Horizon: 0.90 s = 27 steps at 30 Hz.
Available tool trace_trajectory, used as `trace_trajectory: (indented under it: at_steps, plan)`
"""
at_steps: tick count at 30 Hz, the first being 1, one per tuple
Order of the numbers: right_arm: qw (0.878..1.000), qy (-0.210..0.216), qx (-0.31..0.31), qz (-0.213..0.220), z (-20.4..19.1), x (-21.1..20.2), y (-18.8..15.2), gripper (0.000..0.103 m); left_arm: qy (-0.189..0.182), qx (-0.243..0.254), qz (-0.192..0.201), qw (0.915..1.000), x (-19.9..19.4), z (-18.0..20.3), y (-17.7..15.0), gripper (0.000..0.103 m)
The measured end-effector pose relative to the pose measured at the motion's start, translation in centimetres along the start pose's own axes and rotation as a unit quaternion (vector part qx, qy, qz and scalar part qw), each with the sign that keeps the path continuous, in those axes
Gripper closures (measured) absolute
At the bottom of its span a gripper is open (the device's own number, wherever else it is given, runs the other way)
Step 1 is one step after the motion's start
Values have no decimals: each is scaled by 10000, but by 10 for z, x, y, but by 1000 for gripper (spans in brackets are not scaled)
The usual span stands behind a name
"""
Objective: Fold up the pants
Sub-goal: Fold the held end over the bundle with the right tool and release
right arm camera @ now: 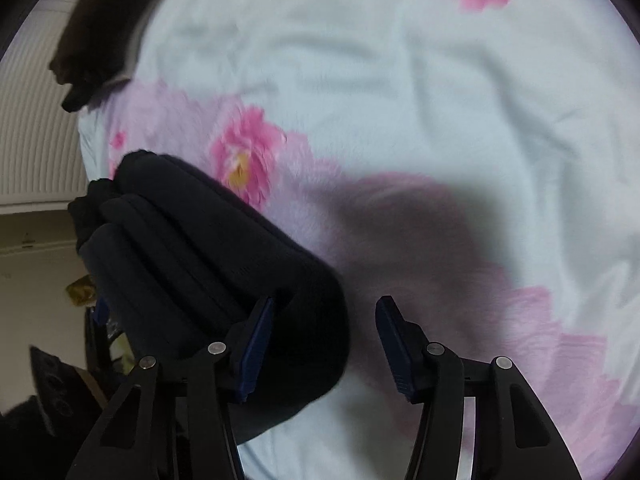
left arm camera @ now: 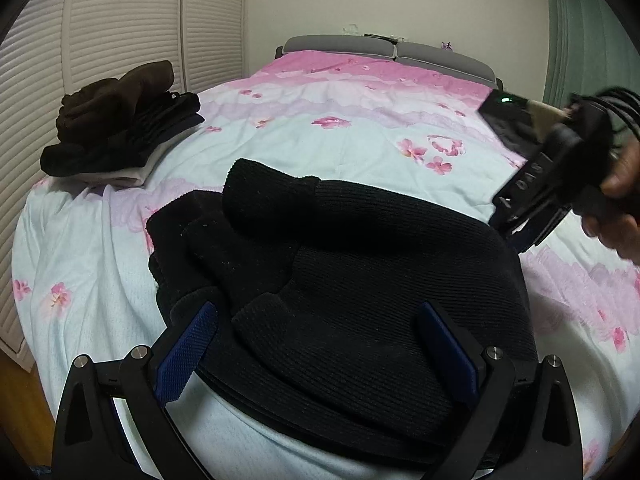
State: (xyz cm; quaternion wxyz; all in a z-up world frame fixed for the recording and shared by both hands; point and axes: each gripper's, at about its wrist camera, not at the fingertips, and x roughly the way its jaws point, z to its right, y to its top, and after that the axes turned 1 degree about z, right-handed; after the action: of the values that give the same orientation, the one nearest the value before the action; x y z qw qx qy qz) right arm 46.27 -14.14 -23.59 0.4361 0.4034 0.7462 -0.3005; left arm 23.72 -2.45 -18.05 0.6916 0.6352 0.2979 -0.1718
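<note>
Lying folded, black pants (left arm camera: 340, 280), legs toward the pillows (left arm camera: 384, 50).

Ahead of you the bedspread (left arm camera: 340, 120) lies bare up to the headboard (left arm camera: 384, 50). The folded black pants (left arm camera: 360, 272) fill the near middle. A clothes pile (left arm camera: 120, 120) blocks the left edge, beside the slatted doors (left arm camera: 120, 20).
</note>
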Motion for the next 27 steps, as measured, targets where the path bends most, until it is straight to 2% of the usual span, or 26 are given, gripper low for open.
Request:
trace_trajectory:
  at_steps: [5,6,7,10,14,20,23,27]
  plan:
    - [9962,-45,184,-853,-4,25,7,49,-26,-126,44,9999,1,-4,-3,1]
    - [9954,-91,178,-938,-5,29,8,52,-33,-114,65,9999,1,-5,-3,0]
    - [9948,-93,209,-991,-5,32,8,60,-30,-83,81,9999,1,-4,-4,0]
    - [9947,-278,208,-967,-10,33,5,67,-8,-2,117,9999,2,-1,-7,0]
    - [9956,-373,520,-687,-6,19,-5,77,-45,-34,129,9999,2,-3,-7,0]
    - [9940,-402,1016,5,-1,-3,-27,79,-101,-112,77,9999,1,-4,-5,0]
    - [9862,-10,1601,424,19,-8,-45,79,-131,-117,64,9998,2,-5,-5,0]
    - [9637,854,2375,869,51,-4,-71,78,-125,-59,65,9999,3,-4,-4,0]
